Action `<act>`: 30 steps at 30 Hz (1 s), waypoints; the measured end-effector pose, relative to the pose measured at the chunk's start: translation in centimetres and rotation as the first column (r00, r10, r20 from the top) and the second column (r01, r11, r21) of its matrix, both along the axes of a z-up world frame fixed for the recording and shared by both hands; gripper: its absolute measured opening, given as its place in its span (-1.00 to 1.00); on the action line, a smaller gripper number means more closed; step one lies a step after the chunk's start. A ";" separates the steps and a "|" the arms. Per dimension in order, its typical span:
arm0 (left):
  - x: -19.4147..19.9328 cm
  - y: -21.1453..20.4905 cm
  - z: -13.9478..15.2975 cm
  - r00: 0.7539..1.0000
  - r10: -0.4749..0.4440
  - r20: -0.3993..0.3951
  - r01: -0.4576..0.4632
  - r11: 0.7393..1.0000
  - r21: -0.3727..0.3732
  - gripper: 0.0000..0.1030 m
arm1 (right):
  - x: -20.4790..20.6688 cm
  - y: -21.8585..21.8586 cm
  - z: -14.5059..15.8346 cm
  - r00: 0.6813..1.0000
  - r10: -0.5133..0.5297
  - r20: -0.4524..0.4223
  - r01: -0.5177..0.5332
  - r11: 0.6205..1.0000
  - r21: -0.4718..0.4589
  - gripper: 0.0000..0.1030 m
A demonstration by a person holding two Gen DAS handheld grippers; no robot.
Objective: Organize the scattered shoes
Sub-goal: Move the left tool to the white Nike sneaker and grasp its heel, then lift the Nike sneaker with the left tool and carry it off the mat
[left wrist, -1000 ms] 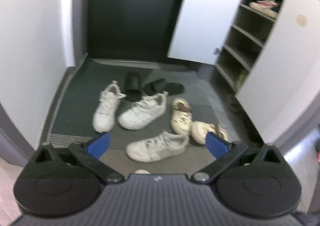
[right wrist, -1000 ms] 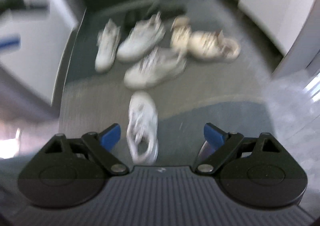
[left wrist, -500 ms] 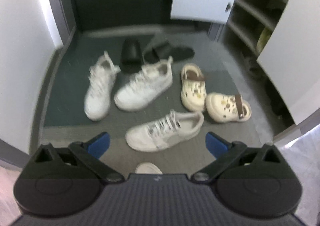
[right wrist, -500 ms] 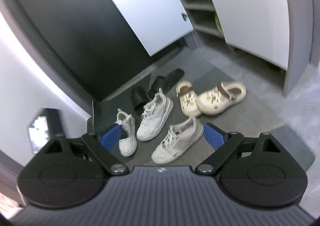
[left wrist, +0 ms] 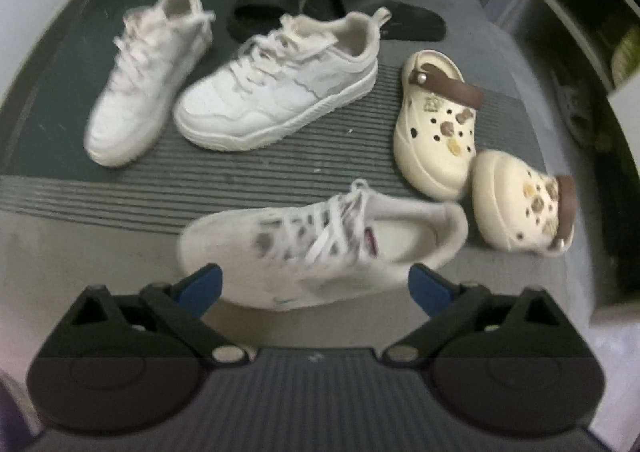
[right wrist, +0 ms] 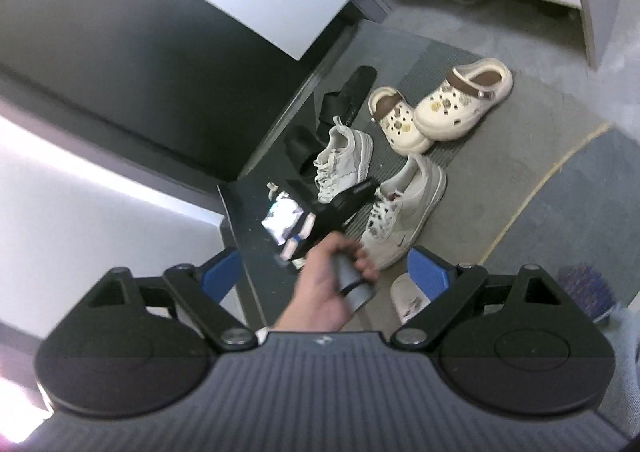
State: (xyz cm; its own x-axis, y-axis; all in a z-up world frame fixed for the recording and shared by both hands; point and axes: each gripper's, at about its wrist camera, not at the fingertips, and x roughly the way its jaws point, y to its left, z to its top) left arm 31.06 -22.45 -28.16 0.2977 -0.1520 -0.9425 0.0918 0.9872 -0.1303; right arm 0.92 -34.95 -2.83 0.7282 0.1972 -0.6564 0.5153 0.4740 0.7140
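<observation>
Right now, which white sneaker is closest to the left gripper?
The sneaker with the red tongue tag, lying crosswise just ahead of the open left gripper. The other two sneakers sit farther back on the mat.

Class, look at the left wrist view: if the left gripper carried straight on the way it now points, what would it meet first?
Most likely the white mesh sneaker lying sideways on the floor: it sits between the open left gripper fingers, nearest the camera. Depth is blurred, so contact point is uncertain.
</observation>
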 end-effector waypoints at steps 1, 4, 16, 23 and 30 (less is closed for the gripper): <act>0.7 -0.5 -1.0 1.000 0.006 -0.001 -0.006 1.000 -0.002 0.94 | 0.2 0.0 -0.2 1.000 -0.001 -0.005 0.001 1.000 0.011 0.79; 1.8 -2.1 -2.8 1.000 -0.017 0.011 0.016 0.997 0.071 0.94 | 1.1 0.7 -0.5 0.999 0.026 -0.023 -0.025 0.999 0.026 0.79; 3.1 -7.7 -9.2 0.964 -0.258 0.063 0.221 0.911 0.348 0.91 | 2.9 0.6 -1.5 0.997 0.037 -0.068 -0.031 0.995 0.095 0.79; 3.2 -6.2 -7.2 0.956 -0.278 0.090 0.235 0.915 0.328 -0.38 | 2.6 0.5 -1.5 0.997 0.055 -0.057 -0.048 0.992 0.119 0.79; 1.8 -1.6 -4.6 0.971 -0.218 0.101 0.178 0.935 0.306 -0.68 | 1.5 -1.3 -1.1 1.000 -0.017 -0.022 0.020 0.991 0.130 0.79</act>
State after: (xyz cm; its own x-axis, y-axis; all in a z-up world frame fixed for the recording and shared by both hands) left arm 32.84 -24.07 -32.78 0.4138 0.0556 -0.9087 0.2863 0.9396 0.1878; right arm 2.38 -36.20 -3.98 0.7189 0.2686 -0.6411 0.5388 0.3674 0.7581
